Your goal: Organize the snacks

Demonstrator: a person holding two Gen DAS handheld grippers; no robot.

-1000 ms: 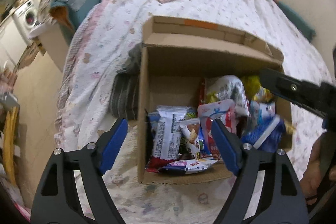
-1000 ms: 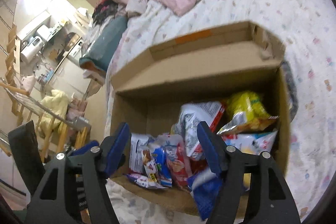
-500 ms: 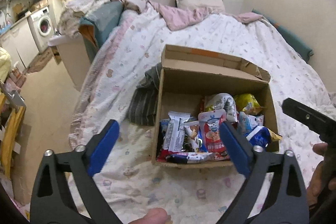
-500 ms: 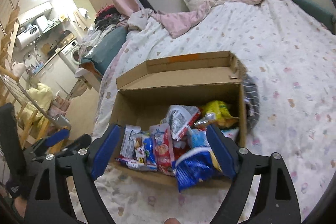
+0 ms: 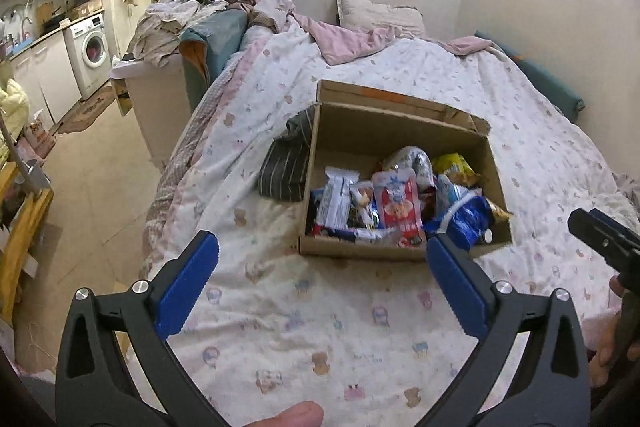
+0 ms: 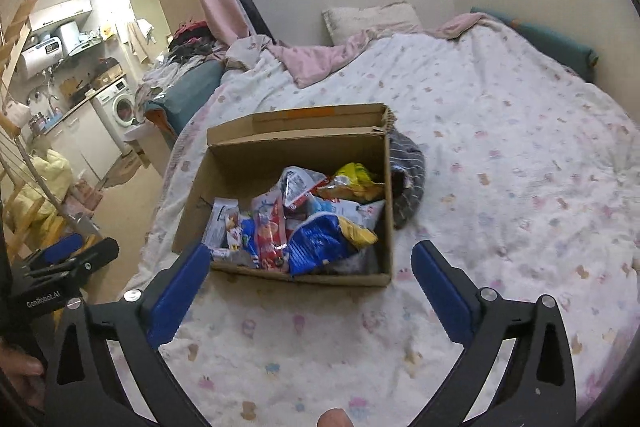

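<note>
An open cardboard box (image 5: 384,131) stands on the bed, also in the right wrist view (image 6: 280,151). It holds several snack packets: a red-and-white pouch (image 5: 400,205), a blue bag (image 5: 464,217), a yellow bag (image 5: 456,167), a white bar wrapper (image 5: 338,197). In the right wrist view the red pouch (image 6: 270,227), blue bag (image 6: 320,241) and yellow bag (image 6: 354,179) show. My left gripper (image 5: 320,267) is open and empty, held back above the bedspread before the box. My right gripper (image 6: 310,269) is open and empty, just short of the box's near wall.
A grey striped cloth (image 5: 286,167) lies against the box's left side. The bed (image 5: 320,327) has a white patterned spread, a pink blanket (image 5: 352,39) and a pillow (image 5: 376,13) at the head. A floor and washing machine (image 5: 94,51) lie left.
Both grippers have pulled back and up from the box; it now looks smaller and farther. Both stay open and empty.
</note>
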